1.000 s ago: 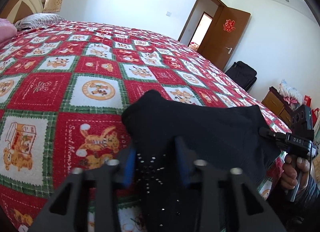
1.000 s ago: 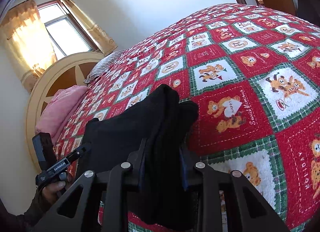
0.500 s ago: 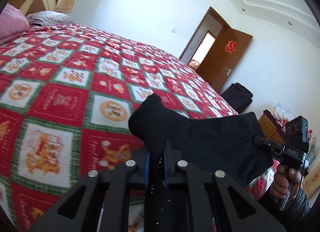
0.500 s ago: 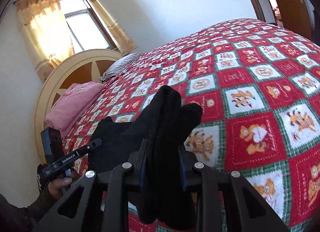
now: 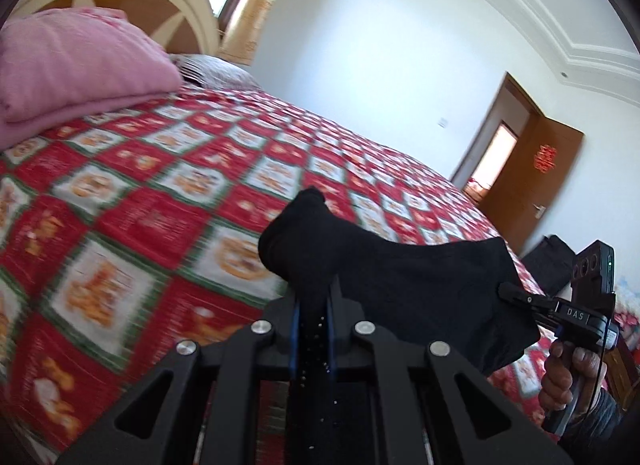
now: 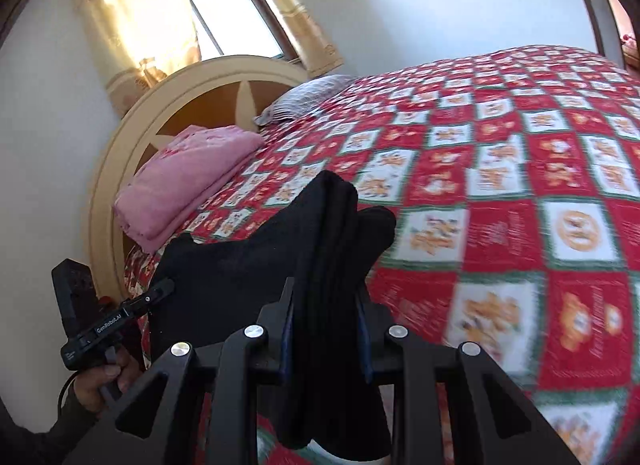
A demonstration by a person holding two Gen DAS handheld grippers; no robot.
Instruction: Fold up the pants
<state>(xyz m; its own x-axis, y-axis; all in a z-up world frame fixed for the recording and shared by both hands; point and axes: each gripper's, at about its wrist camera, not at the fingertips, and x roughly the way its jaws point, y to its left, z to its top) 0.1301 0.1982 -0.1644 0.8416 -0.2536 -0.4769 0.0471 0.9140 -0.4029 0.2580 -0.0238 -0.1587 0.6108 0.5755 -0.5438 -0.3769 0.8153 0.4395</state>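
A wide bed with a red, white and green checked quilt printed with teddy bears [image 6: 500, 225] carries a folded pink blanket [image 6: 188, 189] beside its cream and brown arched headboard [image 6: 168, 105], with a grey striped pillow [image 6: 308, 97] farther along.

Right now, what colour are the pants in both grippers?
Plain black pants, no pattern visible; clearest in the right wrist view.

Bright daylight from the window [image 6: 236, 17]; motion-blurred quilt [image 5: 132, 225], fisheye-bent, dark-vignetted edges.
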